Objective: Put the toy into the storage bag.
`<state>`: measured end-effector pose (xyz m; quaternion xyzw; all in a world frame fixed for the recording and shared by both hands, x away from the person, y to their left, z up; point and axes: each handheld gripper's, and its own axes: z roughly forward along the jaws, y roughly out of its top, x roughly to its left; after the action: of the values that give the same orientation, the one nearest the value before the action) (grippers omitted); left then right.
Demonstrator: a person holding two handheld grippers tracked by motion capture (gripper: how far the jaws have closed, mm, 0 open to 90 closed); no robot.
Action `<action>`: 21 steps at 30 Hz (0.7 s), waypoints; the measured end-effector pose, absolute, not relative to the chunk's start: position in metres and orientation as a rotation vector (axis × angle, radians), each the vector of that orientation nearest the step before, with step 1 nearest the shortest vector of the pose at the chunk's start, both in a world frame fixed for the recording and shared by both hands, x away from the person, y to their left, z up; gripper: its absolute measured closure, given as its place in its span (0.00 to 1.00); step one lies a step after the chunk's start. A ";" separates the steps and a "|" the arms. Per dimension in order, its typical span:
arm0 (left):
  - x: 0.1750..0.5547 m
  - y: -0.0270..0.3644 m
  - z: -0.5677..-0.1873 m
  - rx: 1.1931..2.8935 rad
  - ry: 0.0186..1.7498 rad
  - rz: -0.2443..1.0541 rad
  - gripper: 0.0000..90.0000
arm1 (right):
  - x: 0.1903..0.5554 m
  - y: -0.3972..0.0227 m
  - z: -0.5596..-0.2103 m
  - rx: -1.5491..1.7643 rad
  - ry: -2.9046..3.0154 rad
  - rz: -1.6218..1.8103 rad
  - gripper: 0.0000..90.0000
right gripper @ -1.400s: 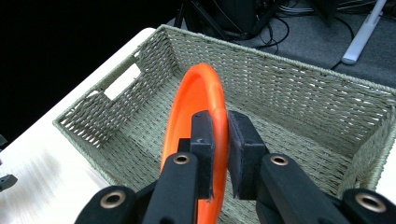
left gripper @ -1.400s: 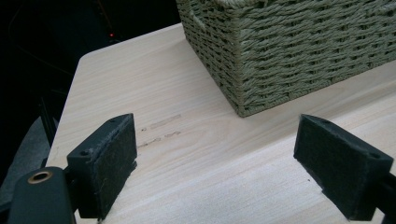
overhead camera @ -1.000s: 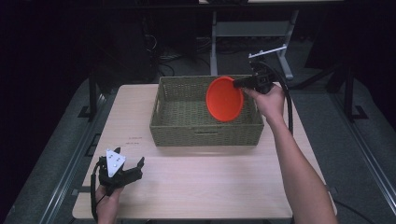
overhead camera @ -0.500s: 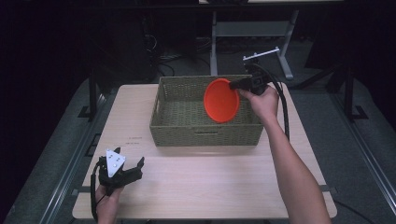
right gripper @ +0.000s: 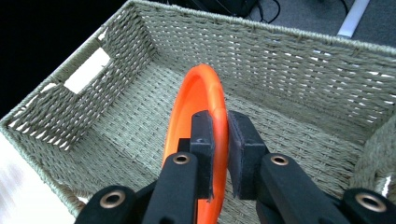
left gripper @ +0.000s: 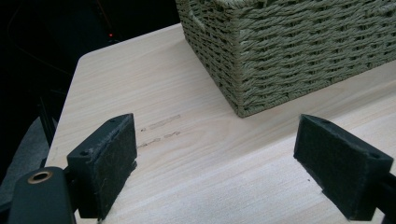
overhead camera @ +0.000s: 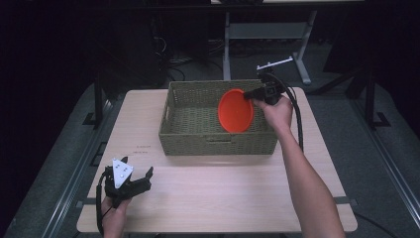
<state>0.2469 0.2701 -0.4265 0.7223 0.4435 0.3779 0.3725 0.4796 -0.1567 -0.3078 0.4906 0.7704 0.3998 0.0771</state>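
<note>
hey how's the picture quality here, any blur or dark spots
High view: table lit, surroundings nearly black. Left gripper view: sharp on the basket, dark beyond the table edge. Right gripper view: orange plate crisp, bottom-left corner blurred, top-left black.

The left gripper (left gripper: 215,161) hangs low over the pale wooden tabletop (left gripper: 196,177), its two black padded jaws standing wide apart with nothing between them. Ahead of them, toward the upper right, a woven green basket (left gripper: 289,51) sits on the tabletop with its near corner turned this way. Two faint dark marks (left gripper: 159,128) lie on the wood just beyond the left-hand jaw.
</note>
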 end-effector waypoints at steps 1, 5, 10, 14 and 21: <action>0.247 0.270 -0.427 1.849 1.138 0.969 0.14 | 0.480 -0.156 -0.308 1.465 2.310 1.199 0.90; 0.247 0.270 -0.427 1.850 1.136 0.969 0.14 | 0.481 -0.152 -0.311 1.461 2.323 1.201 0.90; 0.247 0.270 -0.427 1.845 1.139 0.967 0.14 | 0.483 -0.150 -0.315 1.459 2.331 1.184 0.90; 0.247 0.270 -0.427 1.843 1.139 0.968 0.14 | 0.485 -0.148 -0.317 1.468 2.341 1.160 0.90; 0.247 0.270 -0.427 1.844 1.144 0.965 0.14 | 0.487 -0.144 -0.322 1.471 2.354 1.141 0.90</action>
<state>0.2470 0.2700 -0.4267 0.7201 0.4467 0.3767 0.3742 0.4871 -0.1441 -0.3221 0.4889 0.7825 0.3793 0.0701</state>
